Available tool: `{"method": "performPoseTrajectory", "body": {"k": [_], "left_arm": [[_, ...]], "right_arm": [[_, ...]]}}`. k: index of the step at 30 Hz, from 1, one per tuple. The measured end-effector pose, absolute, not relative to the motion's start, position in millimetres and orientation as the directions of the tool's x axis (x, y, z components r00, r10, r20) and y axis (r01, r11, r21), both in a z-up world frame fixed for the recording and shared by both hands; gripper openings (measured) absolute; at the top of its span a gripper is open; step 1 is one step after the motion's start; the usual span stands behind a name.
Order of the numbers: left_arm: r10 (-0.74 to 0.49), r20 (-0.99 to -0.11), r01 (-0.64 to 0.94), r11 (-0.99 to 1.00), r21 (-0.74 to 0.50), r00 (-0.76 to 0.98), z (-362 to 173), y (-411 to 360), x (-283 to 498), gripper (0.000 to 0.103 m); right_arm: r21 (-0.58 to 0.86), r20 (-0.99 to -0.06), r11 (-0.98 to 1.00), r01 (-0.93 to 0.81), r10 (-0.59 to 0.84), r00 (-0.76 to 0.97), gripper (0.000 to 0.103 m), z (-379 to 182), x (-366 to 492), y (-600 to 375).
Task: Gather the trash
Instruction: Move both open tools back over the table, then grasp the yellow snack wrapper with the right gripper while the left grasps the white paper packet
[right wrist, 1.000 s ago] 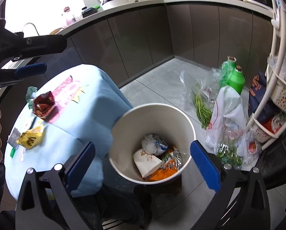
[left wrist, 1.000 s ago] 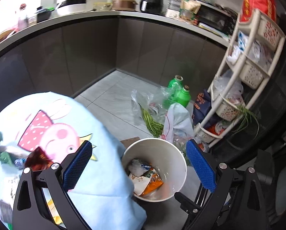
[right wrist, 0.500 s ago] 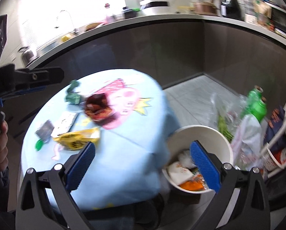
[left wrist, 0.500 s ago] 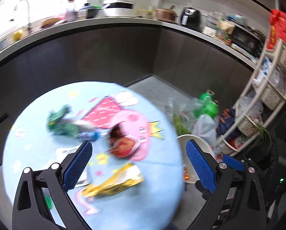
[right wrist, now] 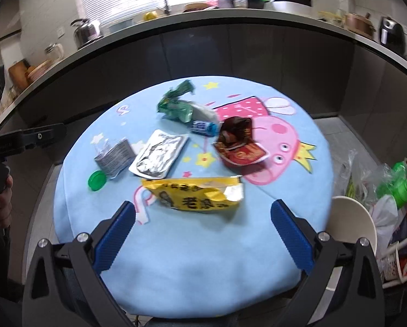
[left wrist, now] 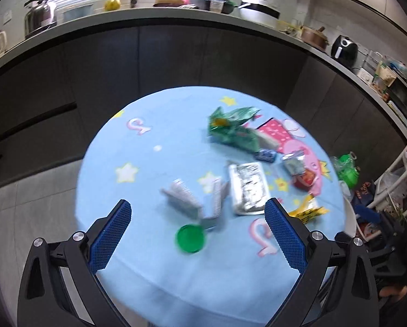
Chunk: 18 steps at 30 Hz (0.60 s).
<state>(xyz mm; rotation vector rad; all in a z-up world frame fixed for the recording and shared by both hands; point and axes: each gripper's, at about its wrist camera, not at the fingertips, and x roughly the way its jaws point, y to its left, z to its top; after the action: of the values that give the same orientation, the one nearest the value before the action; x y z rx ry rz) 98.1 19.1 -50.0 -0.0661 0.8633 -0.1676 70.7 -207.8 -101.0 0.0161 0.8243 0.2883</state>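
Both the left gripper and right gripper hang with fingers wide apart, empty; the yellow wrapper lies just beyond the right fingertips, between them. It looks light, crinkly and slippery; pinching its raised torn end seems best.

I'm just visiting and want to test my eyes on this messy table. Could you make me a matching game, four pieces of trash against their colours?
Things:
1. bottle cap
2. noodle-style packet nearest the right gripper
3. flat foil pouch
4. crumpled open bag on the pig picture

Colours:
A. silver
B. dark red
C. green
D. yellow

Pairs: 1-C, 2-D, 3-A, 4-B
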Motion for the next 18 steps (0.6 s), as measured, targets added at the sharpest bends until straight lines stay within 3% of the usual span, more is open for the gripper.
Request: {"method": "performPoseTrajectory", "body": {"k": [8, 14, 16, 18], "left_arm": [[-0.213, -0.768, 0.138, 0.977, -0.162, 0.604, -71.9, 51.2, 75.5, 0.094], [-0.255, -0.769, 0.206, 0.965, -0.163, 0.586, -80.5, 34.4, 81.0, 0.093], [-0.263, -0.771, 0.229, 0.961, -0.155, 0.580, -85.0, 28.5, 85.1, 0.089], [-0.281, -0.779, 0.252, 0.954, -0.162, 0.561, -92.0, 23.0, 92.4, 0.083]], "right_arm": [[0.098, -0.760, 0.893, -0.439, 0.352, 0.546, 0.099, -117.2, 111.6, -166.2], [0.132, -0.787, 0.876, -0.464, 0.378, 0.488, 0.099, -133.6, 125.2, -164.9], [0.135, -0.792, 0.879, -0.458, 0.373, 0.483, 0.098, -136.6, 121.0, -167.5], [0.140, -0.796, 0.883, -0.448, 0.369, 0.479, 0.086, -138.4, 115.3, -169.8]]}}
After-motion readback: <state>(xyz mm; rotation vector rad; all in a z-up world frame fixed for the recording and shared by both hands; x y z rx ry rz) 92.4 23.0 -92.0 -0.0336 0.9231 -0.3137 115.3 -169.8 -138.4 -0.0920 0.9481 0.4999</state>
